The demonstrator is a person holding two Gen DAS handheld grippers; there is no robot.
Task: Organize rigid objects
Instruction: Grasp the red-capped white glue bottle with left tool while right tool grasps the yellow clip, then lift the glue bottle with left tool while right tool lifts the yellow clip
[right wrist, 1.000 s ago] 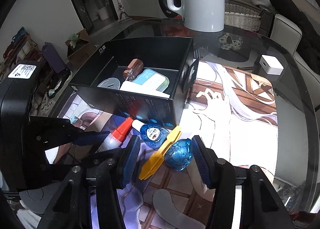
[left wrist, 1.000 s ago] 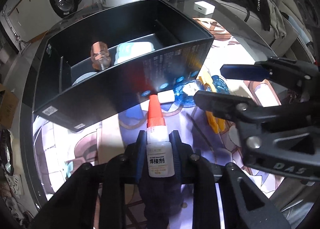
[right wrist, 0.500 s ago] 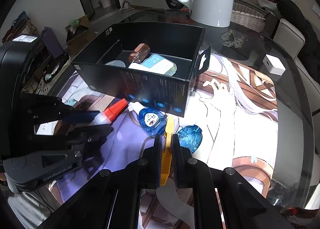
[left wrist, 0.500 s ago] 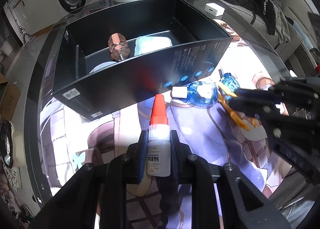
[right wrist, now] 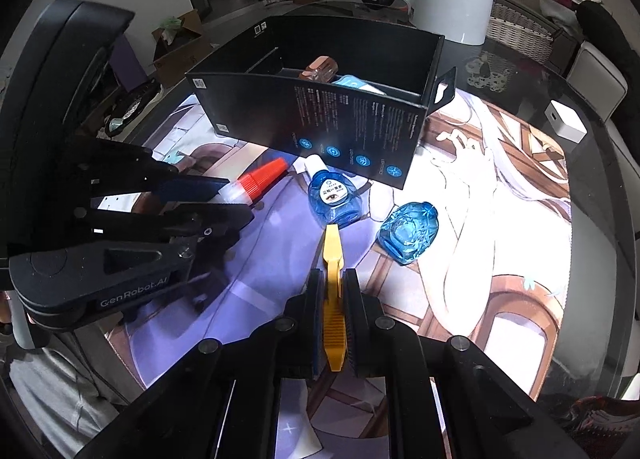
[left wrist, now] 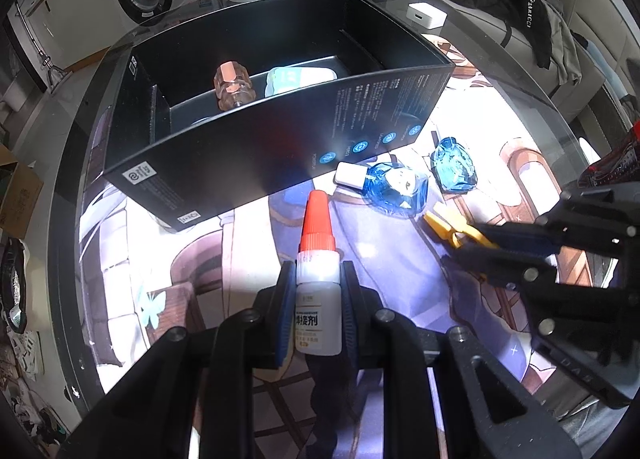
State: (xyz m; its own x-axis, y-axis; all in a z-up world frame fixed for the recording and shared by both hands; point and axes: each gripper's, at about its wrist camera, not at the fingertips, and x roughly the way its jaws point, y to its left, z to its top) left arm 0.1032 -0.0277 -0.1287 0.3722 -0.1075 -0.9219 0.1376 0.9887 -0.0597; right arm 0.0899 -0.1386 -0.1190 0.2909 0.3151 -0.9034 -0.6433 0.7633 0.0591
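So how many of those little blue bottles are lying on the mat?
2. The eye-drop bottle with the white cap lies just in front of the black box; the faceted blue bottle lies to its right. The box's near wall may hide others.

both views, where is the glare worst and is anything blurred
Left wrist: the mat left of the black box is blown out white; the glue bottle stays sharp. Right wrist: the mat is washed out right of the blue bottle; the yellow tool is crisp.

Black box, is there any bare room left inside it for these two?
Yes: the black box looks bare at the end left of the amber bottle. The middle is crowded by that bottle and the pale green case.
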